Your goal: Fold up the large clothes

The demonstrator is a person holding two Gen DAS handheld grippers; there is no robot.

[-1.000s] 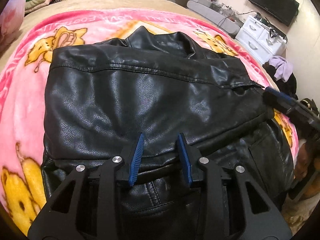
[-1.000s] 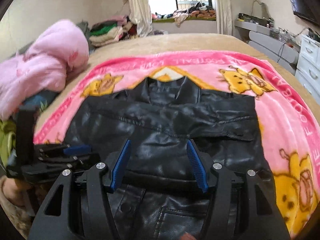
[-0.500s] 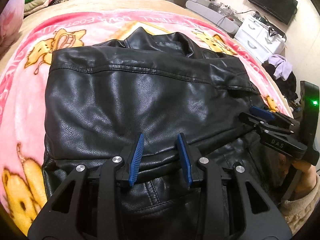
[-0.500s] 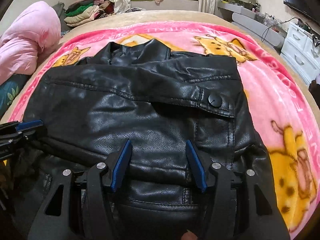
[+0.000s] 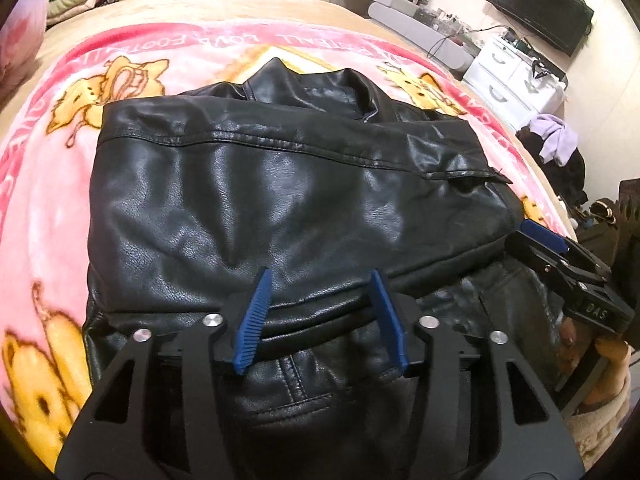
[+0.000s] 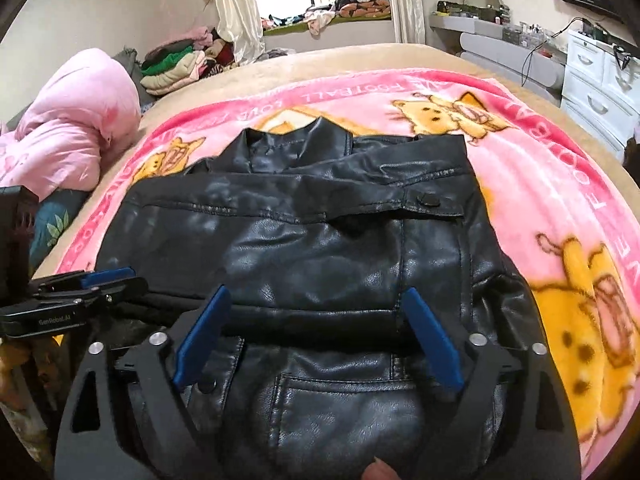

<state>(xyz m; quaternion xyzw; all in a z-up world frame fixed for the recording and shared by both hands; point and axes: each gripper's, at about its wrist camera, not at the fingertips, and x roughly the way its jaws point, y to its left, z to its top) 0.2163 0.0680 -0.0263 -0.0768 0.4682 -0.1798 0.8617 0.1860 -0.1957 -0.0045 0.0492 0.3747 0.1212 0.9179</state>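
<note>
The black leather jacket [image 5: 280, 208] lies spread on the pink blanket [image 5: 48, 200] on my bed, collar at the far end and both sleeves already folded across the body. In the last second I have brought my right gripper [image 6: 316, 344] in from the right edge to hover over the near hem; in the left view it [image 5: 536, 236] now sits just beside the jacket's right side. My left gripper [image 5: 320, 320] has hardly moved and hangs over the near hem too. Both are released, blue pads [image 6: 200, 336] spread, grasping nothing. I judge the next fold, hem up toward collar, is about to start.
</note>
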